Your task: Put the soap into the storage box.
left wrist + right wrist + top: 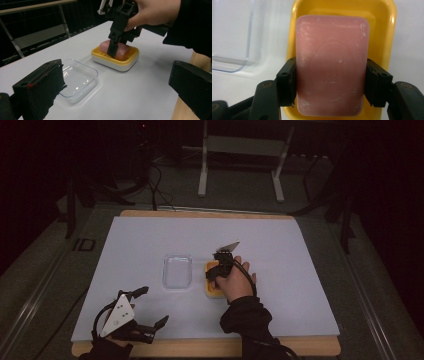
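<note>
The right gripper (329, 85) has its two fingers (287, 82) pressed against the long sides of a pink soap bar (332, 62), near its near end. The bar's long axis runs near to far, lying in a yellow soap dish (387, 30) mid-bench. A clear plastic lid (177, 271) sits just left. The left gripper (150, 309), wide open and empty, hovers at the near-left corner of the bench (280, 240), well apart.
</note>
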Action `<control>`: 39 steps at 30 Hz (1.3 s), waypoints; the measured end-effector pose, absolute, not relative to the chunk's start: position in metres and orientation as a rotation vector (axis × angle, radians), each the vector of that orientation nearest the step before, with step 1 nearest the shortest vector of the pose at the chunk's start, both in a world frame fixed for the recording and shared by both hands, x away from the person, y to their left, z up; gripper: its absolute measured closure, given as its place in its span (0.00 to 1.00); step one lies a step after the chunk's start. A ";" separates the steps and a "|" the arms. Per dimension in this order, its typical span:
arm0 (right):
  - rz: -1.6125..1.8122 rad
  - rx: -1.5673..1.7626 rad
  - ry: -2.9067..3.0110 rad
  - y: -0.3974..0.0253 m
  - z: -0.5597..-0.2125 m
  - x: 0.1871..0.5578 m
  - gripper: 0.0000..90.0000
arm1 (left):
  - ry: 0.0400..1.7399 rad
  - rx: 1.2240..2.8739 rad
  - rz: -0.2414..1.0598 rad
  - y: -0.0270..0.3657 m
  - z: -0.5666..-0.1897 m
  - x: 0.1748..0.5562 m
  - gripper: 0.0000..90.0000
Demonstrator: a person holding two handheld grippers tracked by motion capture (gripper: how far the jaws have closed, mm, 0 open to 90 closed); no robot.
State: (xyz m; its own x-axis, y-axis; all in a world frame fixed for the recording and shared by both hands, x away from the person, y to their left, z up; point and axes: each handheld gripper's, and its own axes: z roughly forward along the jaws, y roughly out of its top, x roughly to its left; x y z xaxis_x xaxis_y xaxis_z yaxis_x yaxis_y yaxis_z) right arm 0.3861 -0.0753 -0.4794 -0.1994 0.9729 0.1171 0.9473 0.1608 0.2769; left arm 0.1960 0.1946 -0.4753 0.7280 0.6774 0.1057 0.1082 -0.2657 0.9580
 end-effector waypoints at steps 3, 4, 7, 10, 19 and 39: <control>0.407 1.915 2.332 -0.074 -0.484 0.386 0.42 | 0.618 1.783 0.618 0.195 -0.475 0.196 0.01; 0.410 1.923 2.337 -0.074 -0.485 0.387 0.42 | 0.617 1.782 0.618 0.195 -0.475 0.196 0.01; 0.397 1.934 2.352 -0.074 -0.489 0.387 0.41 | 0.616 1.786 0.619 0.194 -0.475 0.196 0.01; 0.405 1.923 2.369 -0.075 -0.488 0.388 0.40 | 0.617 1.787 0.620 0.194 -0.475 0.196 0.01; 0.519 1.819 2.420 -0.086 -0.452 0.384 0.36 | 0.616 1.795 0.622 0.193 -0.476 0.196 0.01; 0.856 1.435 2.536 -0.143 -0.408 0.375 0.27 | 0.613 1.819 0.622 0.191 -0.478 0.197 0.01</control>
